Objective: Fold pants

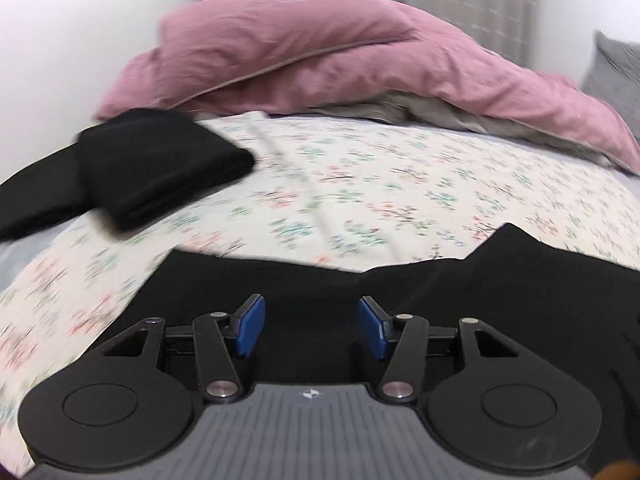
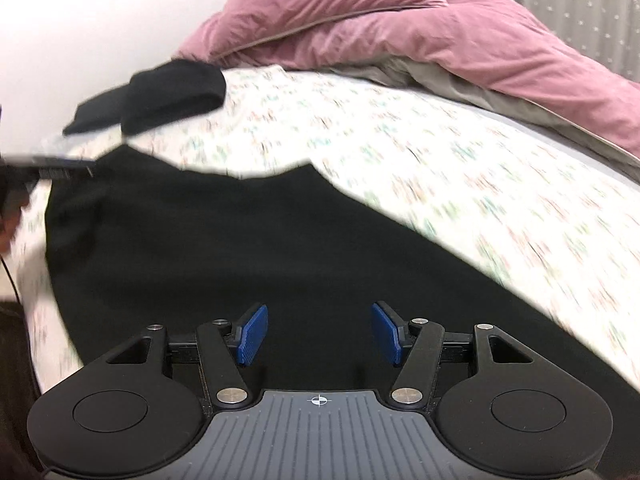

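Black pants lie spread along the near edge of the bed, mostly unfolded by the look of it. Left gripper and right gripper hover over them, jaws apart, empty. A folded dark garment sits near the bed's far left corner.

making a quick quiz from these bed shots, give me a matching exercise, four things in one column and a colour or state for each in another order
Things:
1. duvet
2. folded pile
3. sheet
4. left tongs

Descriptions:
a. floral print on white
b. open, nothing between the pads
c. pink, bunched at the far side
d. black, stacked on the sheet

Pairs: 1-c, 2-d, 3-a, 4-b
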Tool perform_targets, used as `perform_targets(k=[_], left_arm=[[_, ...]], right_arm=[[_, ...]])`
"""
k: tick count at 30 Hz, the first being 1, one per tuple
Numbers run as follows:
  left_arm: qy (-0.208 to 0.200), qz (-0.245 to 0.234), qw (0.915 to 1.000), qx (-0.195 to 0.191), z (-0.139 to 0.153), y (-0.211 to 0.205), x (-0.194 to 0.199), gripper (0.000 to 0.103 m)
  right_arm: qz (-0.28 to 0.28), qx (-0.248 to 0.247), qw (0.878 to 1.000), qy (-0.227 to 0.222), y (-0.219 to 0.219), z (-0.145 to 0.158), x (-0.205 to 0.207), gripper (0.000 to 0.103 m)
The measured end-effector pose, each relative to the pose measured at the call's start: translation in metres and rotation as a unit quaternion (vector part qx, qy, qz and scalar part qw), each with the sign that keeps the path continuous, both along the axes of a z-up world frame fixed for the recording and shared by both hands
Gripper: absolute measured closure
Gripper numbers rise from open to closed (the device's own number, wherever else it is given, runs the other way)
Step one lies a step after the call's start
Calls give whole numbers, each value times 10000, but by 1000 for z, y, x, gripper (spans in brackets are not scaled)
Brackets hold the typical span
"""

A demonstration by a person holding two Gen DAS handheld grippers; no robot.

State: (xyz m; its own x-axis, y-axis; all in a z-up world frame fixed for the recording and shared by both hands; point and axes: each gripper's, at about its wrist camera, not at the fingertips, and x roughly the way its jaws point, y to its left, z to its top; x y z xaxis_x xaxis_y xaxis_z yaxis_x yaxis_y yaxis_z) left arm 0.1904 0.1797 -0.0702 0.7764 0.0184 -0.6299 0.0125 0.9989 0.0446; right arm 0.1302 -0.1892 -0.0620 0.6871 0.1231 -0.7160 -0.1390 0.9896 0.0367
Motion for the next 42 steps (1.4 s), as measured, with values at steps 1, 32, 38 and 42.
perform_targets(k=[1,32,38,42], left_arm=[[8,-124,9999,39,-4,-6,4,37],[-725,859,9905,787,-32,39,27,50],[-568,-490,9971,108,-11,15,19,50],[57,-1072,9942,36,-33,-9,39,50]], right_arm=[[21,71,10000,-4,1,1,15,45],[-636,25,9967,-502,30,-47,166,91],[-176,-76,9973,-706,65,-28,133,90],[206,-128,9982,-545,96,-38,134,90]])
